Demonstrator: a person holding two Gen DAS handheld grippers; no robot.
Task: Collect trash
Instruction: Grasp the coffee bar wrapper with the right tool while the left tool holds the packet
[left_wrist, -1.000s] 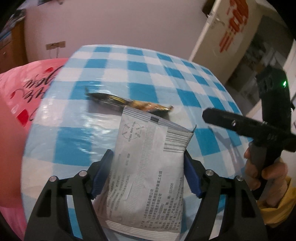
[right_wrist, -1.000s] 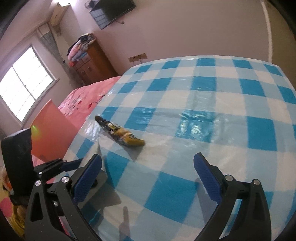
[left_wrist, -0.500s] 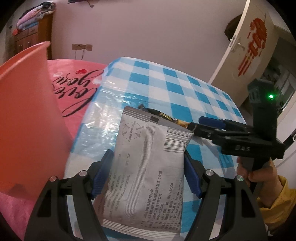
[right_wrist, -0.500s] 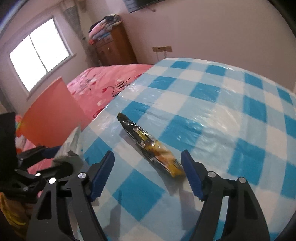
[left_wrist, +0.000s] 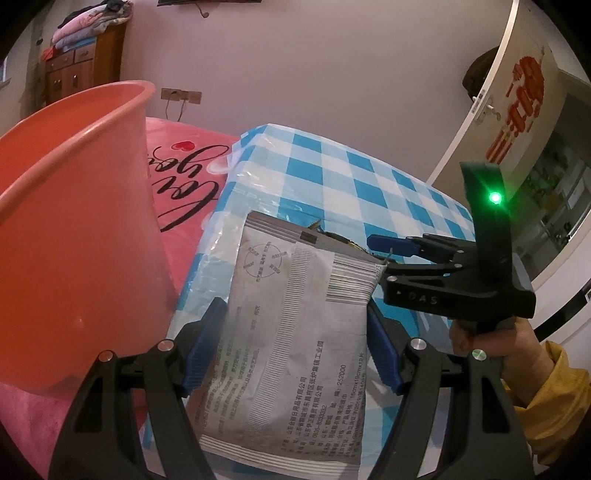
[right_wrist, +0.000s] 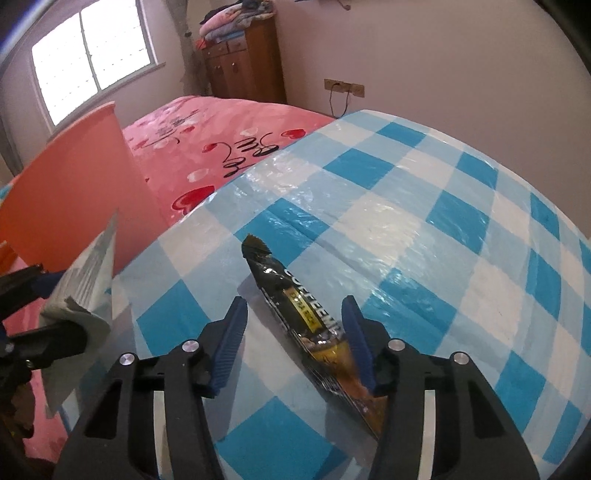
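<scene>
My left gripper (left_wrist: 295, 314) is shut on a grey printed packet (left_wrist: 295, 350), held upright beside the orange bucket (left_wrist: 74, 221). A black and yellow snack wrapper (right_wrist: 295, 310) lies on the blue-and-white checked table (right_wrist: 424, 229) near its left edge. My right gripper (right_wrist: 294, 306) hangs over the wrapper with its jaws closing. The wrapper lies between the blue pads (right_wrist: 229, 332); the left pad stands clear of it. In the left wrist view the right gripper (left_wrist: 388, 243) shows just behind the packet, and only a tip of the wrapper (left_wrist: 316, 225) peeks out. In the right wrist view the packet (right_wrist: 88, 280) shows at the far left.
The orange bucket (right_wrist: 74, 192) stands left of the table, on or against a pink bed (right_wrist: 229, 140). A wooden cabinet (right_wrist: 240, 66) stands by the far wall. A white door (left_wrist: 517, 110) is at the right. A person's hand in a yellow sleeve (left_wrist: 546, 387) holds the right gripper.
My left gripper has carried the packet leftwards, next to the bucket. My right gripper has moved over the wrapper, rolled, and its jaws have narrowed around it.
</scene>
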